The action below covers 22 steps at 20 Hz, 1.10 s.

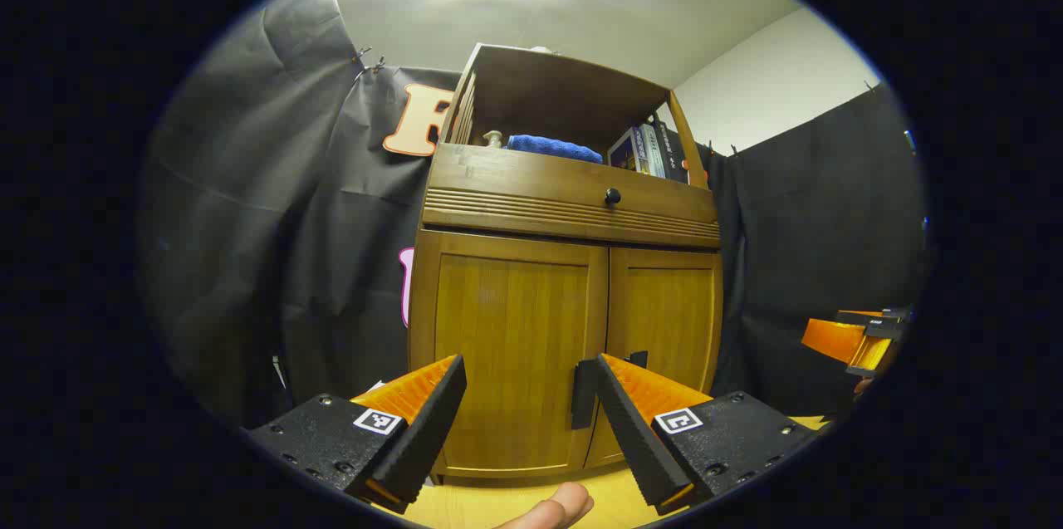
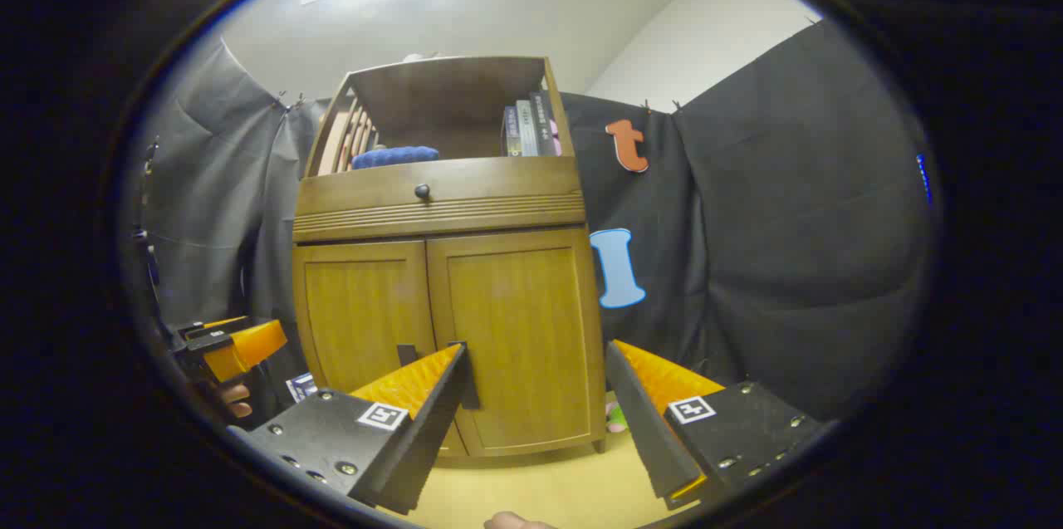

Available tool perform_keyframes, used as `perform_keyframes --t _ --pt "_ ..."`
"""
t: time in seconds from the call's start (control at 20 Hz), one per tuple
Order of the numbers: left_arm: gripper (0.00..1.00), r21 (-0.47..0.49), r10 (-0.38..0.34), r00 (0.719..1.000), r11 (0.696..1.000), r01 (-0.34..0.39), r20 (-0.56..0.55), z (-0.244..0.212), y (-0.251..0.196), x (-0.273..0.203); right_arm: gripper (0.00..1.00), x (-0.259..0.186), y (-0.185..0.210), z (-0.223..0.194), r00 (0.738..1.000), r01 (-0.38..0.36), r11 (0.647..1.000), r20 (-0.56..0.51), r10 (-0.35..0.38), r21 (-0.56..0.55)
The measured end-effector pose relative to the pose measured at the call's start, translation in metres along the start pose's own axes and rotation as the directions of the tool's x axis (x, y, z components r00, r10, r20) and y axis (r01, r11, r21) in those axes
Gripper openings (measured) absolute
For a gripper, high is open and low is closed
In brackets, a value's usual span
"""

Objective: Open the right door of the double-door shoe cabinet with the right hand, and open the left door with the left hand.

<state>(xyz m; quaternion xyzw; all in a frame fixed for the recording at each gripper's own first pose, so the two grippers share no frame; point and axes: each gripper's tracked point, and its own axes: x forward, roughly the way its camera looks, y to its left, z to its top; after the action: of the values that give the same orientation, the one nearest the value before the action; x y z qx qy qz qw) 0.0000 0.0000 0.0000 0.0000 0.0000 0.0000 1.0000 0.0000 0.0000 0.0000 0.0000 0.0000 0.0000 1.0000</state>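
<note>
The wooden shoe cabinet (image 1: pixel 565 330) stands in front of me with both doors closed. In the left gripper view its left door (image 1: pixel 507 346) fills the gap between my fingers, and the black handles (image 1: pixel 584 396) sit at the centre seam. My left gripper (image 1: pixel 529 367) is open, short of the door, holding nothing. In the right gripper view the right door (image 2: pixel 523 330) lies straight ahead, its handle (image 2: pixel 469 379) beside my left finger. My right gripper (image 2: pixel 536 350) is open and empty. The left gripper (image 2: pixel 232 346) also shows at the far left there, and the right gripper (image 1: pixel 855 338) at the far right here.
Above the doors is a drawer with a black knob (image 1: pixel 612 196), then an open shelf with a blue cloth (image 1: pixel 552 148) and books (image 1: pixel 648 151). Black cloth walls flank the cabinet. The floor (image 1: pixel 515 508) is pale yellow. A small pink and green object (image 2: pixel 614 417) lies by the cabinet's right foot.
</note>
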Motion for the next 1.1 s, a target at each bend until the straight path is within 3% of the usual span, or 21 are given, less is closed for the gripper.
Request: perform_keyframes --t 0.1,0.65,0.7,0.9,0.95,1.05,1.1 --pt "0.95 -0.005 -0.006 1.0 1.0 0.006 -0.007 -0.001 0.001 -0.001 0.98 -0.003 0.008 0.003 1.0 -0.015 1.0 0.003 0.015 -0.006" --pt "0.92 -0.011 -0.024 0.999 1.0 0.024 -0.033 -0.008 -0.003 0.006 0.98 0.008 0.009 0.013 0.998 -0.045 0.999 0.04 0.047 -0.027" --pt "0.95 -0.011 -0.021 0.999 1.0 0.021 -0.045 -0.011 -0.002 0.009 0.98 0.013 0.01 0.012 0.998 -0.05 0.998 0.042 0.051 -0.027" --pt "0.92 -0.01 0.015 0.997 1.0 -0.016 -0.081 -0.021 0.008 0.021 0.93 0.045 0.016 0.0 0.995 -0.087 0.996 0.037 0.087 -0.022" --pt "0.92 -0.008 0.024 0.996 1.0 -0.025 -0.085 -0.024 0.01 0.023 0.98 0.056 0.019 -0.005 0.995 -0.099 0.995 0.024 0.099 -0.014" --pt "0.95 -0.006 0.029 0.995 1.0 -0.03 -0.092 -0.026 0.011 0.026 0.94 0.08 0.028 -0.023 0.991 -0.135 0.991 -0.019 0.135 0.01" --pt "0.92 -0.005 0.027 0.995 1.0 -0.028 -0.093 -0.027 0.012 0.027 0.94 0.092 0.035 -0.033 0.987 -0.156 0.987 -0.039 0.157 0.021"
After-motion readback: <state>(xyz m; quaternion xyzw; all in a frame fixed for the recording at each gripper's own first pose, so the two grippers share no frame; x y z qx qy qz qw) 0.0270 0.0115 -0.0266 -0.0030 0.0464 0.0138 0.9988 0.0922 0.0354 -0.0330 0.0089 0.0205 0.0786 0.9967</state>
